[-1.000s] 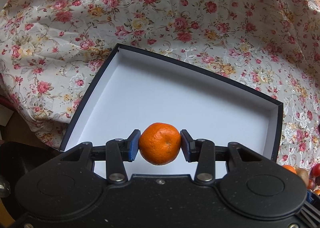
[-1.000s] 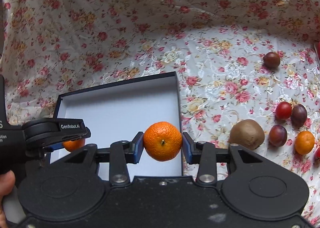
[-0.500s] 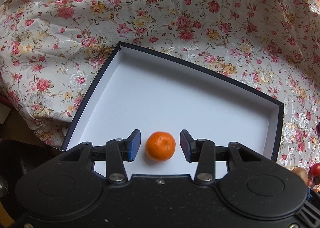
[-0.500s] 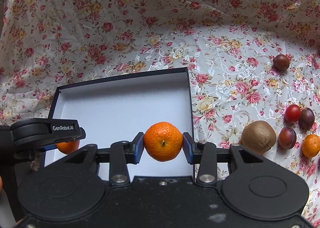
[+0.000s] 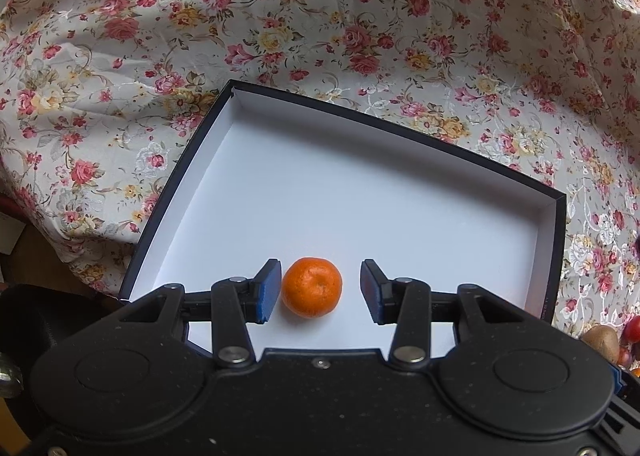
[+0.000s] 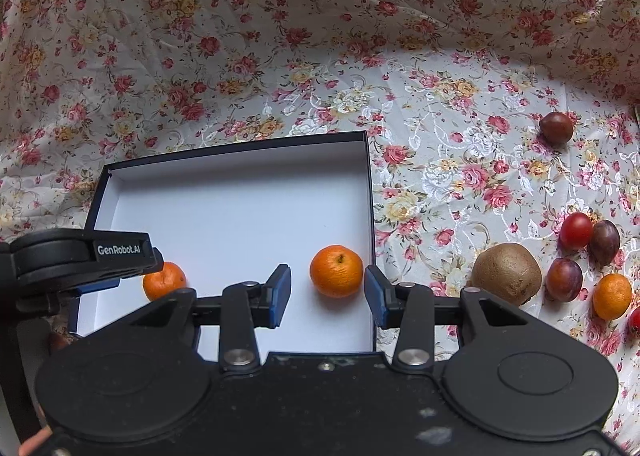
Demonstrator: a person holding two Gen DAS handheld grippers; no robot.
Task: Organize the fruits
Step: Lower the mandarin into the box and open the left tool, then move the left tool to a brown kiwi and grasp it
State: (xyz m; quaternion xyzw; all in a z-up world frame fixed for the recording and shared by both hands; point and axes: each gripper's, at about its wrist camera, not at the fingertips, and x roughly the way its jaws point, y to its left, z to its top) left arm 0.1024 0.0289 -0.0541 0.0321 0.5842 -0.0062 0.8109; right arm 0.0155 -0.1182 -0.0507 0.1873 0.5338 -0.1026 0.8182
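Left wrist: the left gripper (image 5: 316,292) stood open, a mandarin (image 5: 311,286) loose between its pads on the box (image 5: 554,252) floor; lifting carelessly could nudge it rolling.

Right wrist: the right gripper (image 6: 326,292), jaws just opened, straddled another mandarin (image 6: 336,270) beside the box wall; clipping that wall could shift everything.
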